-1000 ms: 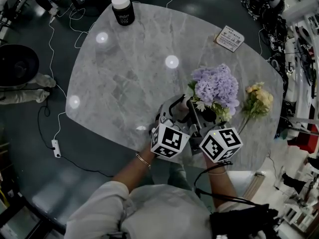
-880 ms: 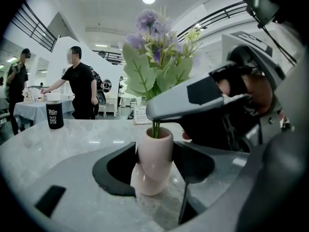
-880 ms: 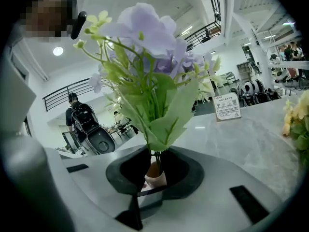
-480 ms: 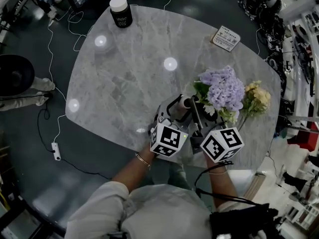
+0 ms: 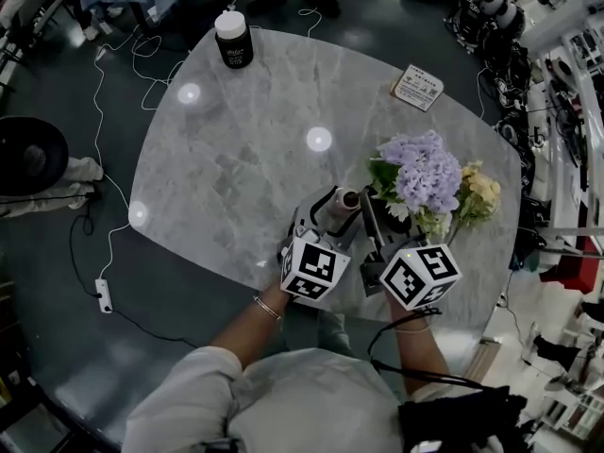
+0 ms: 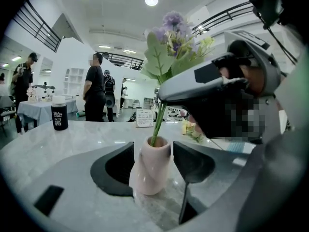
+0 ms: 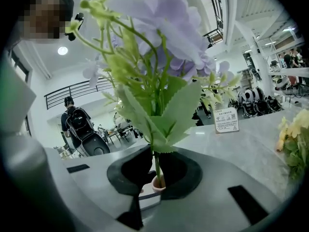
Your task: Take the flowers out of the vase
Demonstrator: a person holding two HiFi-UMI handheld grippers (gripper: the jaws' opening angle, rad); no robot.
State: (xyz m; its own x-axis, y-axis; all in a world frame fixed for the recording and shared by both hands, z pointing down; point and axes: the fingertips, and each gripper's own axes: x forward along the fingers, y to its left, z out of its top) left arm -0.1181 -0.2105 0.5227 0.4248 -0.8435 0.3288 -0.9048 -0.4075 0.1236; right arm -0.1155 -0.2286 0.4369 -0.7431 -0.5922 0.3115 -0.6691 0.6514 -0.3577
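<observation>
Right gripper (image 7: 155,177) pinches flower stem (image 7: 157,161) — vase (image 6: 149,170) clamped in left gripper (image 6: 153,153).

Grey marble table (image 5: 236,159) fills the head view, with bright lamp reflections (image 5: 318,139) dotted across it. At its far left edge a black jar (image 5: 232,39) with a white lid stands upright. Over by the far right edge, a white printed card (image 5: 416,87). On the dark floor off the left edge lies a white power strip (image 5: 103,295). Beyond the table stands a person in black (image 6: 95,88).
</observation>
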